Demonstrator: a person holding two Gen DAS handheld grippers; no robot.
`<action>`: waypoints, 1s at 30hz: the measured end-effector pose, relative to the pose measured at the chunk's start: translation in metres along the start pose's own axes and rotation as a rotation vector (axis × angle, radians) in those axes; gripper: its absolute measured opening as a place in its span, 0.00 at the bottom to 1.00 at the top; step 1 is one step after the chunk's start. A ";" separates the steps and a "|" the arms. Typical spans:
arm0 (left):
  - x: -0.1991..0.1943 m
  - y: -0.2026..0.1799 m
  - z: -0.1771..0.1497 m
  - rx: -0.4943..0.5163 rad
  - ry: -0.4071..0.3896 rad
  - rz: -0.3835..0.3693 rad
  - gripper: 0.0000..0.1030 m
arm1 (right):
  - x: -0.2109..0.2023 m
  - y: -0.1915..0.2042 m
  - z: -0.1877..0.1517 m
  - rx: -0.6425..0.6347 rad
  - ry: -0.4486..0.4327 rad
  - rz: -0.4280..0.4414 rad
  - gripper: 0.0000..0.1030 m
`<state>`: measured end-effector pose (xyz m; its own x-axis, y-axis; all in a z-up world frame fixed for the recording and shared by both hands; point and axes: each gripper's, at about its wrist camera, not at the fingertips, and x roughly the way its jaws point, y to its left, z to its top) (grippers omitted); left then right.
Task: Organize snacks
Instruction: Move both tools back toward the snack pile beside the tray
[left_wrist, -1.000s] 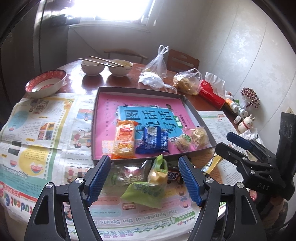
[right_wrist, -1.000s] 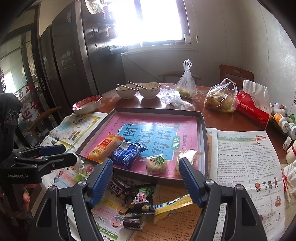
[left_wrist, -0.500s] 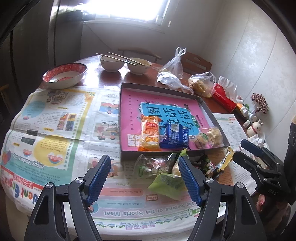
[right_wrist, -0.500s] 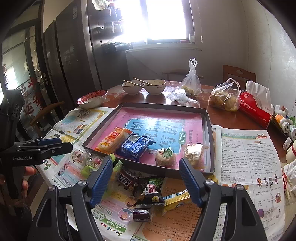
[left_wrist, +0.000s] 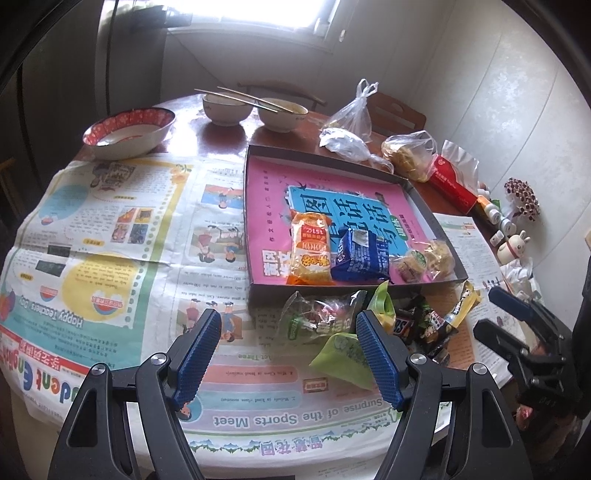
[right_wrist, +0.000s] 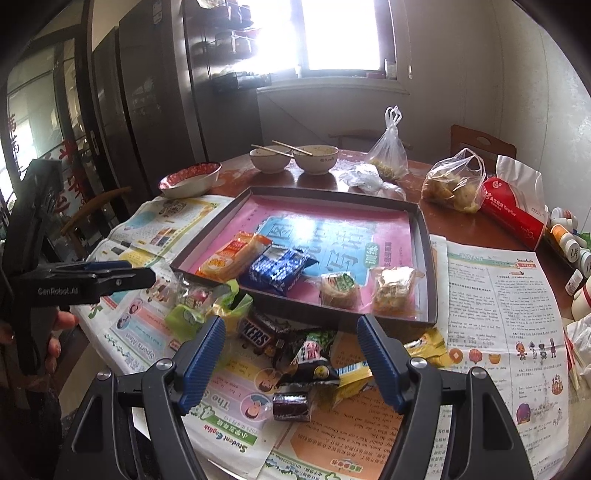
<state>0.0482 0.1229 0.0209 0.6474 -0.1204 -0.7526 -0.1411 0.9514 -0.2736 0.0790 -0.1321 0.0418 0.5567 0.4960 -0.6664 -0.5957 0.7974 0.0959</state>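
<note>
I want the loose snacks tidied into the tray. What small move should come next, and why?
Probably lower the right tool onto the dark packet just ahead of it and close. Both tools are open and empty, four snacks already lie in the tray, and a loose pile remains on the newspaper in front of it. The left tool could instead take the green packet.

Window (right_wrist: 343, 33) glare — fisheye-warped edges

We see left gripper (left_wrist: 288, 354) jaws apart above newspaper (left_wrist: 122, 236); snack pile (left_wrist: 365, 325) beside tray (left_wrist: 424, 206), wrappers possibly touching it.
</note>
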 end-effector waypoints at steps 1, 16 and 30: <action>0.001 0.000 0.000 -0.002 0.003 -0.003 0.75 | 0.001 0.000 -0.002 0.002 0.005 -0.001 0.71; 0.027 -0.002 -0.001 -0.024 0.044 -0.031 0.75 | 0.011 0.000 -0.035 0.016 0.062 0.012 0.71; 0.052 0.000 -0.003 -0.048 0.089 -0.046 0.75 | 0.023 0.000 -0.048 -0.005 0.109 0.006 0.71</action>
<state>0.0799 0.1158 -0.0201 0.5854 -0.1904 -0.7881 -0.1497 0.9299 -0.3359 0.0641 -0.1372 -0.0086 0.4871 0.4598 -0.7425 -0.6014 0.7931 0.0966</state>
